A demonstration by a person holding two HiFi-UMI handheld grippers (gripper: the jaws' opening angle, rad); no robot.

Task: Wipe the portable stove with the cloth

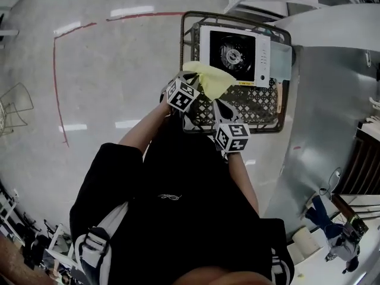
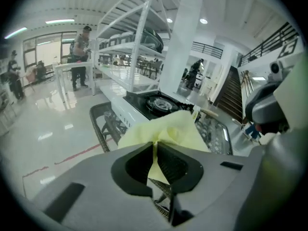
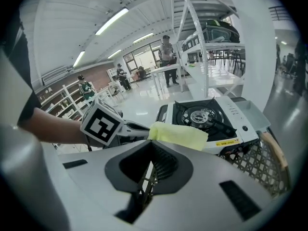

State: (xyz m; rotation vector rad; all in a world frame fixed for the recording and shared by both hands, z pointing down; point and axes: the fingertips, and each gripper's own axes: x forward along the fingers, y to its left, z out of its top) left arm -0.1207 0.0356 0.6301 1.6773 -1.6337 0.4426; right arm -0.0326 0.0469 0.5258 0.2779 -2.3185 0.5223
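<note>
A glossy grey hall floor spreads below us. The white square portable stove with a black burner (image 1: 234, 55) sits on a black lattice crate (image 1: 252, 111). Our left gripper (image 1: 191, 76) is clamped on the pale yellow cloth (image 1: 212, 79) at the stove's near-left corner, though we cannot tell whether the cloth touches it. We judge it best to lay the cloth flat and sweep evenly around the burner. Our right gripper (image 1: 218, 105), its jaws pressed together on nothing, hangs just short of the stove, and both forearms reach forward.

White portable stove (image 1: 234, 55), black burner top, lies flat; crumpled yellow cloth (image 1: 212, 79) overlaps its near corner.
</note>
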